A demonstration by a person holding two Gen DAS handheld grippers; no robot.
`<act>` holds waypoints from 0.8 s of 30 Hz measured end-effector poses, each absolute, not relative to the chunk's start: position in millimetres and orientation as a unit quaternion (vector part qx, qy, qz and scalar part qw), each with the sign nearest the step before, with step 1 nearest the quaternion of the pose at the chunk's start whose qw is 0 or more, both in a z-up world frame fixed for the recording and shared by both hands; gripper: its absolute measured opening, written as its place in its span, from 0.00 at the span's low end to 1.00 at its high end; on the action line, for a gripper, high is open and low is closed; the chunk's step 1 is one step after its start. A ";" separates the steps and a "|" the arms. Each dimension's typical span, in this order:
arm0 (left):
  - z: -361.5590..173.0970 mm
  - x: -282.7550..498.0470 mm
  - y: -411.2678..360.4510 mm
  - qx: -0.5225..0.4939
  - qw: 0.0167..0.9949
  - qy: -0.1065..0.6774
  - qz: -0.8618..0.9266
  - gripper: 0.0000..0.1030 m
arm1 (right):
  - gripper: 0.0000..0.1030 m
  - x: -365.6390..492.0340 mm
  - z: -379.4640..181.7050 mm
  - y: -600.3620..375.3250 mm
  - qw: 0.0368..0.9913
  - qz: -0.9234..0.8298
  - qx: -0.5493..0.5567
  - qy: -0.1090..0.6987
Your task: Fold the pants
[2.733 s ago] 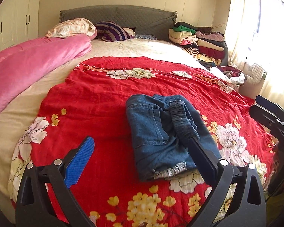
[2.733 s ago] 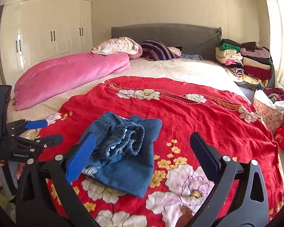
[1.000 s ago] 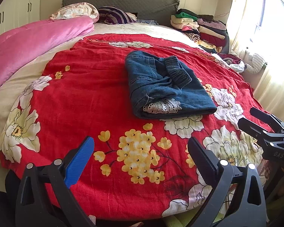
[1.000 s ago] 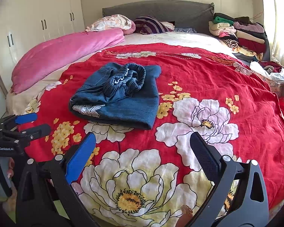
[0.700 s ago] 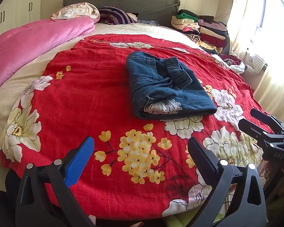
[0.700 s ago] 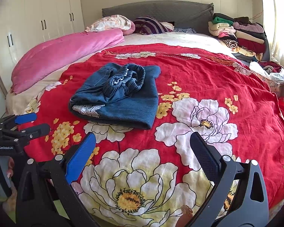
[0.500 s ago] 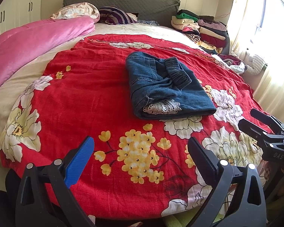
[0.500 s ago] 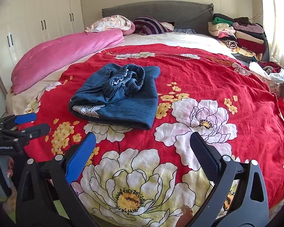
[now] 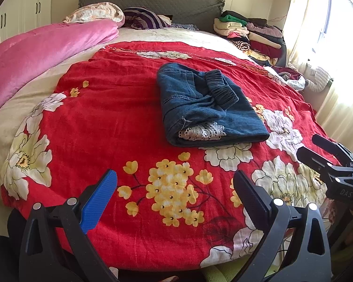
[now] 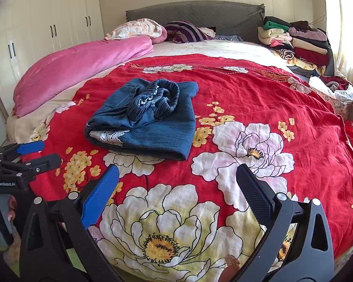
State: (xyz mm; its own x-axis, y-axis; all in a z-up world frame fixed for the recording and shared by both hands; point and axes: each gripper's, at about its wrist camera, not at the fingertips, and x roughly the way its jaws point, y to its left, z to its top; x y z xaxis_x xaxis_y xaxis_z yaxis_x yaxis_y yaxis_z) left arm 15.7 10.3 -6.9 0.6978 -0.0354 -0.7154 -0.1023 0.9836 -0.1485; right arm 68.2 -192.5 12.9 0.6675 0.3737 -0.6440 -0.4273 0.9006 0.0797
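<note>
- The pants (image 9: 207, 108) are blue jeans, folded into a small thick bundle. They lie on the red flower blanket (image 9: 110, 122), about in the middle of the bed (image 9: 171, 35).
- The stretchy waistband sits bunched up on top of the bundle. A bit of white lace shows at the near end.
- The left gripper (image 9: 175, 195) is wide open w/ nothing in it. It hangs over the near edge of the blanket, well apart from the pants.
- The right gripper (image 10: 177, 188) is wide open too, and holds nothing. It is also at the near edge, well apart from the pants.
- Each gripper has one blue finger pad and one black one.
- In the right view the left gripper shows at the far left side. In the left view the right gripper shows at the far right side.
- A pink quilt (image 10: 82, 63) lies rolled up along the left side of the bed.
- Pillows (image 10: 138, 29) lean by the grey headboard (image 10: 200, 14).
- A stack of folded clothes (image 10: 294, 44) is at the far right corner, maybe on a chair; can't tell from here.
- White closet doors (image 10: 47, 28) stand on the left wall.
</note>
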 end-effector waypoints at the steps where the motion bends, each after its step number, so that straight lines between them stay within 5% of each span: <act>1: -6.7 15.7 10.2 -0.089 0.917 0.389 0.018 0.96 | 0.91 68.2 12.9 -192.5 0.912 0.220 -0.039 0.344; 24: -4.2 14.5 12.6 -0.092 0.918 0.386 0.025 0.96 | 0.91 67.6 14.1 -195.7 0.913 0.216 -0.037 0.343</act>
